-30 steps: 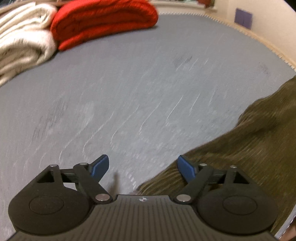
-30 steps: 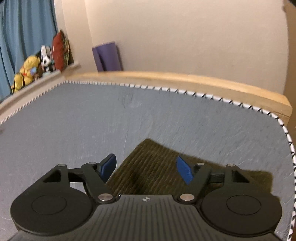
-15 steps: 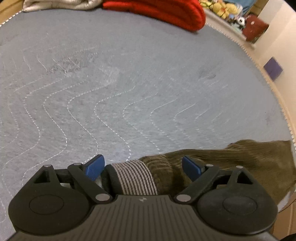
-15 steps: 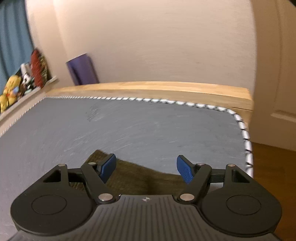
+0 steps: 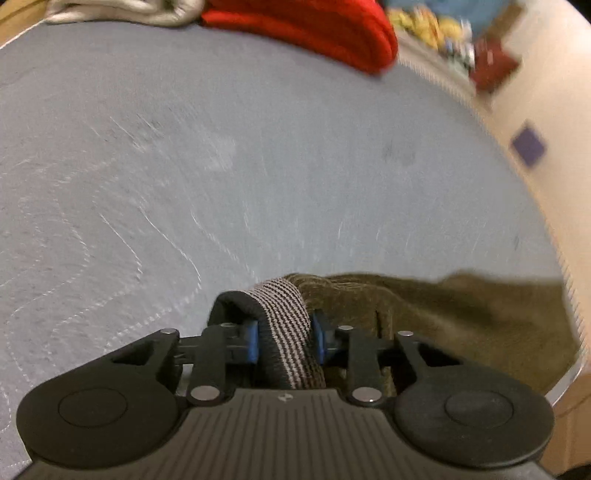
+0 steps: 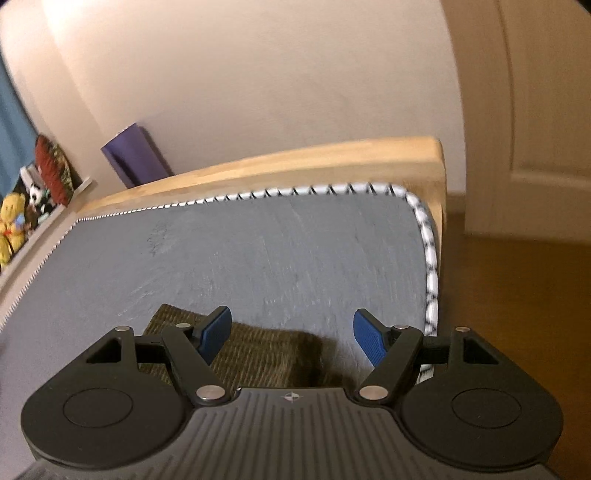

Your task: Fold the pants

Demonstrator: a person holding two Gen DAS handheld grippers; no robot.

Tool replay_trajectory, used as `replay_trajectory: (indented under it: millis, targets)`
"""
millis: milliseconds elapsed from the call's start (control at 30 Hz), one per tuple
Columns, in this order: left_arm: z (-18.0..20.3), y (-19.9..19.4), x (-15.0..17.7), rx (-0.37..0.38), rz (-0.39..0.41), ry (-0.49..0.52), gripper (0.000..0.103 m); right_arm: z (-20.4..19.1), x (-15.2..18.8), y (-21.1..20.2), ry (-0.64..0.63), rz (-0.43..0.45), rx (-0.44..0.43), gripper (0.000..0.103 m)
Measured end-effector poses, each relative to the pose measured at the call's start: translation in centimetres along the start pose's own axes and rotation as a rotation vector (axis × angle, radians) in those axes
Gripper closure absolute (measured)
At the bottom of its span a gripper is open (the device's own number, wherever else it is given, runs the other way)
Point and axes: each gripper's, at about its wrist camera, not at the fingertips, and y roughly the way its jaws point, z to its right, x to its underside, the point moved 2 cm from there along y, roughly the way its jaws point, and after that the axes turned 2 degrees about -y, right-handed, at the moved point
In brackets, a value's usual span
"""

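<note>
The left gripper [image 5: 283, 338] is clenching the striped waistband [image 5: 284, 306] of the olive corduroy pants [image 5: 461, 314], the blue pads pressing it from both sides. From that pinch the garment is running away to the gripper's right, its long axis lying roughly along the near edge of the grey mattress [image 5: 258, 166], reaching almost to the piped border at the corner.

The right gripper [image 6: 291, 338] is hovering over the far end of the same pants [image 6: 258, 354] with its jaws spread wide, gripping nothing. One blue finger is sitting over the fabric, the other over bare mattress [image 6: 295, 251] — so the cloth is lying below and slightly to the left of the gap, and this gripper is likely needing to shift that way and drop before it can close. The task seems to be only starting: the pants are lying loosely stretched, not yet doubled over.

Beyond the left gripper a wide stretch of mattress is opening out, giving room to carry the waistband across. A red blanket [image 5: 314, 29] and a cream blanket [image 5: 122, 11] are sitting well apart at the far side, and blurred soft toys [image 6: 14, 221] are lining a ledge. Nothing is standing between the grippers and the fabric — the main hazard appears to be the mattress edge close to the right gripper, where cloth could slide off toward the wooden floor [image 6: 517, 295]
</note>
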Motion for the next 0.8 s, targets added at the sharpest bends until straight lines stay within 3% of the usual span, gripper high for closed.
replay_trajectory:
  millis: [67,100,200,300,367,433,500,633,733,800]
  targets:
    - [-0.7,-0.5,-0.1,-0.049,0.020,-0.011,0.074,1.0,0.3,0.4,0.051,-0.032,-0.009,0.028]
    - [-1.1,0.0,0.2,-0.065,-0.009,-0.016,0.073,1.4,0.5,0.6,0.071,-0.048,-0.013,0.028]
    - [-1.2,1.4,1.1,-0.134,-0.065,0.005,0.059,2.3,0.9,1.4,0.108,-0.089,-0.027,0.028]
    - [0.0,-0.2,1.0,-0.171,-0.007,0.045,0.055,2.7,1.1,1.8,0.103,-0.102,-0.046,0.029]
    - [1.5,-2.1,1.0,-0.205,0.070,0.121,0.054,2.7,1.1,2.1,0.093,-0.122,-0.086,0.038]
    - [2.7,-3.1,1.1,-0.171,0.111,0.200,0.052,2.4,1.3,2.5,0.079,-0.155,-0.146,0.047]
    - [3.9,-4.1,1.4,-0.087,0.126,0.244,0.052,1.9,1.8,3.1,0.059,-0.201,-0.202,0.053]
    - [7.2,-3.0,3.8,0.085,0.032,0.444,0.052,0.6,3.4,4.4,-0.022,-0.285,-0.201,0.053]
    - [9.2,-1.5,6.7,0.079,-0.041,0.638,0.052,0.1,3.9,4.9,-0.048,-0.291,-0.175,0.053]
    - [9.7,-0.6,8.1,0.054,-0.078,0.699,0.052,-0.3,4.1,5.0,-0.070,-0.280,-0.159,0.061]
